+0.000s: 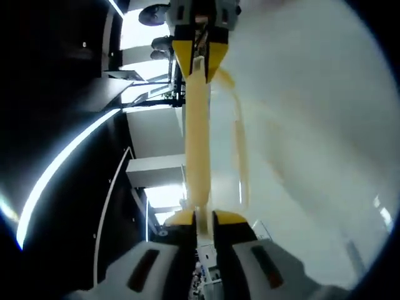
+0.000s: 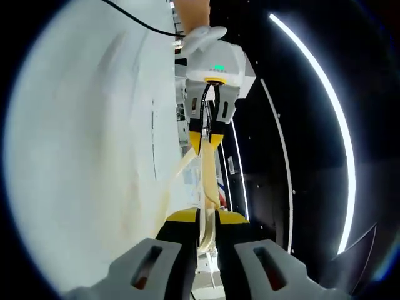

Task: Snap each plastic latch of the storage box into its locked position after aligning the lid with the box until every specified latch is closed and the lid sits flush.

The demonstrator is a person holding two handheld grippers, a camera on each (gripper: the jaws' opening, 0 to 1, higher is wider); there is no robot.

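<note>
Two tools pinch one pale yellow translucent lid edge (image 1: 199, 144) between them, one at each end; in the left gripper view the left tool (image 1: 204, 220) rises from the bottom with yellow-tipped jaws closed on the near end of that edge; straight ahead of it, at the far end of the strip, the right tool (image 1: 201, 59) clamps the same edge with its own yellow tips; to the right of the left tool the lid's broad milky surface (image 1: 300, 137) spreads away, blurred; a curved yellowish rim line runs just beside the gripped edge; to the left of the tool dark room with bright light strips (image 1: 62, 162); latch positions cannot be told from here.

In the right gripper view the right tool (image 2: 206, 219) comes up from the bottom, jaws closed on the yellow lid edge (image 2: 207, 181); directly ahead the left tool (image 2: 207, 140) grips the far end, its white housing with a green light above it; a person's hand (image 2: 197, 25) holds it; a black cable (image 2: 137, 22) trails across the lid's pale face (image 2: 87, 156) left of the tool; a curved light strip (image 2: 331, 106) right of the tool on dark background.
</note>
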